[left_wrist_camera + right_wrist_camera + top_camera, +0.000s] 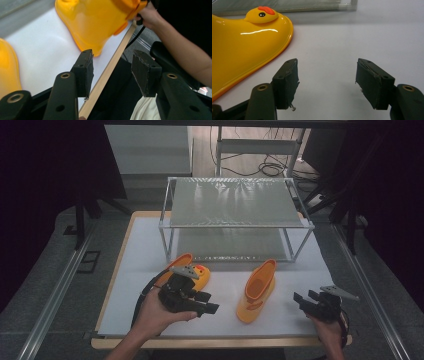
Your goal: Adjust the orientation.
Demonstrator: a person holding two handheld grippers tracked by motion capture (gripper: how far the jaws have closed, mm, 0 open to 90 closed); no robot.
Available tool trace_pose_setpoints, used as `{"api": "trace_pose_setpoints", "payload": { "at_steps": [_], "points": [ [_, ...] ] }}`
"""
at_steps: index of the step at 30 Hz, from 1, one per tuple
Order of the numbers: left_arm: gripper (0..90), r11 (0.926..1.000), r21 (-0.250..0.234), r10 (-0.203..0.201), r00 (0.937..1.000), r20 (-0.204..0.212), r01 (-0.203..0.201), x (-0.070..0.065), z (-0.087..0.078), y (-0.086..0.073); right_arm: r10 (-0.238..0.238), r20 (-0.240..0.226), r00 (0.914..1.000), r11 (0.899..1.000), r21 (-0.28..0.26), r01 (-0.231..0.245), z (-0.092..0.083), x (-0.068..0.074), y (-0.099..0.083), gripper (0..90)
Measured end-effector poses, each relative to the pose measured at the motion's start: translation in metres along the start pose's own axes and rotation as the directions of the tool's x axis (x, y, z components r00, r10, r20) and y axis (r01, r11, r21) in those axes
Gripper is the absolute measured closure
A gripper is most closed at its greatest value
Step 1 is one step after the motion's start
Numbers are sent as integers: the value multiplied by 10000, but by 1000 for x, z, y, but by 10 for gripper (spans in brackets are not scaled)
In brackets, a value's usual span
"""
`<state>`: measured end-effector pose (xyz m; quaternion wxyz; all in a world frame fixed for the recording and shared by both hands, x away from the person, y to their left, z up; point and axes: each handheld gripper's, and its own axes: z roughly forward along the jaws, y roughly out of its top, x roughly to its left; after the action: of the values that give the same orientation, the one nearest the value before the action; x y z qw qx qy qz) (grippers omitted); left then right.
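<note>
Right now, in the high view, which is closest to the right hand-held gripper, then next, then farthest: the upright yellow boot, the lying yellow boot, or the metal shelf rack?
From the right hand-held gripper:
1. Upright yellow rubber boot, just to its left.
2. Lying yellow rubber boot, farther left, behind the left hand-held gripper.
3. Two-tier metal shelf rack, at the table's back.

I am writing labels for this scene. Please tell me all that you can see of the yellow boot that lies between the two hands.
The yellow boot looks like glossy moulded rubber or plastic, bright yellow with an orange band around its open top. It lies on its side on the white table, opening towards the metal rack and sole end towards the near edge. In the right gripper view a small duck head with an orange crest and black eye sits on the toe. Nothing grips it; both claws are apart from it.
</note>
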<state>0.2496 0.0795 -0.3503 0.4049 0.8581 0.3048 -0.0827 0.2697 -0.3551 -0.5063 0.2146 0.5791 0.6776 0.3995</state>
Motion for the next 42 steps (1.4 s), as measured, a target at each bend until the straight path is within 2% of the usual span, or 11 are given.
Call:
{"api": "trace_pose_setpoints", "payload": {
  "at_steps": [3, 5, 6, 9, 15, 23, 33, 38, 42],
  "points": [
    [522, 10000, 72, -52, 9997, 253, 50, -1, 2, 13, -24, 9, 10000, 10000, -53, 24, -1, 0, 0, 343],
    [524, 10000, 94, 10, 9997, 245, -12, -2, 3, 17, -5, 23, 10000, 10000, -51, 5, -1, -1, 1, 343],
    [525, 9999, 97, 70, 9997, 237, -73, -3, 4, 26, 11, 28, 10000, 10000, -62, -11, -2, -1, 1, 344],
    [527, 9997, 181, 179, 9997, 190, -183, -5, 6, 38, 27, 29, 10000, 10000, -63, -26, -2, -1, 1, 344],
    [531, 9995, 306, 54, 9998, 189, -60, 1, 13, 60, 19, 4, 10000, 10000, 0, -19, -1, -1, 0, 344],
    [535, 9993, 356, -139, 9995, 285, 129, 7, 22, 75, 9, -46, 10000, 10000, 17, -9, -2, -1, 1, 344],
    [535, 9983, 576, -119, 9998, 143, 111, 4, 31, 90, 31, -48, 10000, 10000, 48, -31, -2, -1, 0, 344],
    [537, 9961, 839, -290, 9996, 57, 284, 6, 44, 100, 44, -74, 10000, 10000, 54, -43, -1, -1, 0, 344],
    [538, 9923, 1224, -198, 9998, -17, 199, 6, 53, 110, 57, -68, 10000, 10000, 38, -57, -2, -2, 0, 344]
  ]
}}
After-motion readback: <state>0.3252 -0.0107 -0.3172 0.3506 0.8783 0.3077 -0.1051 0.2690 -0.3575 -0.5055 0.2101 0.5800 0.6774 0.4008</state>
